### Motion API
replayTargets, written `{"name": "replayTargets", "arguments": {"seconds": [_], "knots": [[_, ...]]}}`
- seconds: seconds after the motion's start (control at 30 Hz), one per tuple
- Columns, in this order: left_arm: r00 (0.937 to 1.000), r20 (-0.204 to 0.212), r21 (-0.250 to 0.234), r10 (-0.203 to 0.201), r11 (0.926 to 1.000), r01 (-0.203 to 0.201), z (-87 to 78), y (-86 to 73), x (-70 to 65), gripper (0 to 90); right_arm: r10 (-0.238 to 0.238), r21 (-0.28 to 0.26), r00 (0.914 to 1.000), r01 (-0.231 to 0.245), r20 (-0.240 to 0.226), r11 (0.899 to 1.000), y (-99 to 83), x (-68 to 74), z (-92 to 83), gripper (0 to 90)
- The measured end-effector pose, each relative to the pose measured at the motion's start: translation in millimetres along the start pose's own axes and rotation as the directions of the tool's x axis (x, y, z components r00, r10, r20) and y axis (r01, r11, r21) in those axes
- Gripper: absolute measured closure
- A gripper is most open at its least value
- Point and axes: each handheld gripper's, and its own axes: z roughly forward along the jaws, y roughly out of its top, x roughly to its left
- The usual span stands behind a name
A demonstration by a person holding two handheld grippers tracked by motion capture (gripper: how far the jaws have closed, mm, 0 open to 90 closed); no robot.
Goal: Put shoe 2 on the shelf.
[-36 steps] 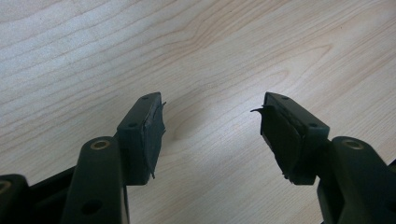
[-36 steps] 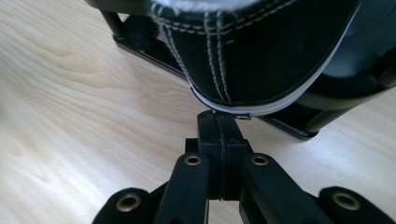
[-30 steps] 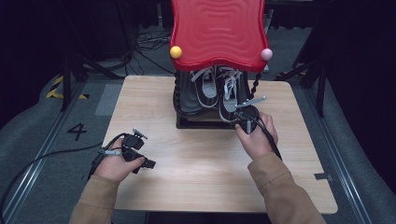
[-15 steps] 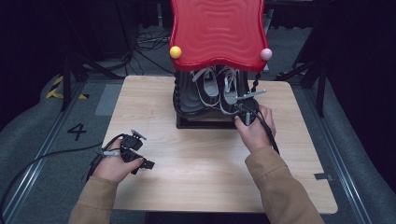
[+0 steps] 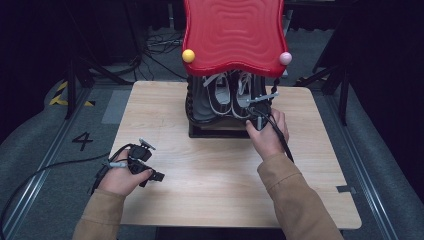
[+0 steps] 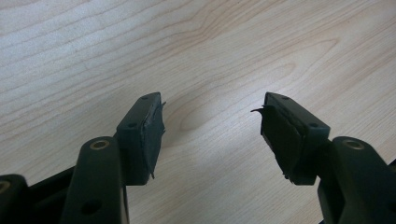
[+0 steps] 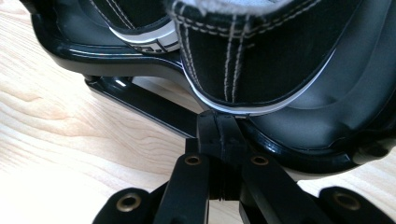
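The right gripper (image 7: pixel 219 128), jaws clenched together with nothing between them, pressed its tips against the heel of a black shoe (image 7: pixel 252 60) on the lower shelf (image 7: pixel 299 135) of a red-topped rack (image 5: pixel 232 35). The left gripper (image 6: pixel 212 135) rested released over the wooden table (image 5: pixel 210 180).

Left gripper (image 6: pixel 212 135): its two black jaws rise from the bottom edge and stand wide apart.
Gap: bare wood between the jaws; nothing is held.
Pads (image 6: pixel 152 133): dark lining on each inner face, frayed at the edges, with a loose curl at the tip of the right-hand one.
Table (image 6: pixel 196 51): pale wood with curved grain, lying under and ahead of the jaws.
Shadow: a soft shade on the wood close around both jaws.
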Motion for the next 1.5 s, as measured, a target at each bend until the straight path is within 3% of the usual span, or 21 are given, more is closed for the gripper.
{"name": "replayTargets", "arguments": {"seconds": [0.43,0.5,0.67,0.8,0.9,0.97,1.03,1.2,1.5], "knots": [[1.0000,0.001,0.004,-0.001,1.0000,0.001,0.8,0.6,0.7,39.6,-0.012,0.004,0.9987,0.012,0.050,1.000,7.8,-1.4,11.8,90.0],[1.0000,0.002,0.003,-0.001,1.0000,0.001,1.0,0.4,1.3,39.6,0.007,0.007,0.9995,-0.007,0.030,1.000,10.0,-3.3,13.8,90.0],[1.0000,0.004,0.006,0.000,1.0000,0.000,2.3,0.7,1.3,39.6,-0.054,0.020,0.9973,0.054,0.049,0.998,11.6,2.3,15.4,90.0],[1.0000,0.004,0.004,-0.001,1.0000,0.001,1.7,0.8,0.7,39.4,-0.047,0.012,0.9982,0.047,0.038,0.999,8.8,0.4,15.1,90.0],[1.0000,0.005,0.002,0.000,1.0000,0.000,0.8,0.3,1.6,39.4,-0.057,0.023,0.9984,0.057,0.004,0.998,6.6,2.4,13.6,81.7],[1.0000,0.004,0.001,-0.005,1.0000,0.005,0.4,0.0,2.1,39.4,-0.076,0.021,0.9971,0.076,-0.006,0.997,4.2,5.7,6.9,80.3],[1.0000,0.003,0.000,-0.004,1.0000,0.004,0.0,-0.2,2.3,39.4,-0.072,0.002,0.9965,0.072,-0.043,0.997,2.2,5.5,0.3,78.3],[1.0000,0.002,-0.003,-0.003,1.0000,0.003,-0.7,-1.1,1.7,39.4,-0.068,-0.016,0.9949,0.067,-0.075,0.998,-6.1,2.7,-17.8,74.4],[0.9999,-0.002,-0.006,-0.013,0.9999,0.013,-3.5,-3.9,3.7,39.3,-0.080,-0.037,0.9931,0.077,-0.086,0.996,-38.1,-21.8,-57.3,67.0]]}}
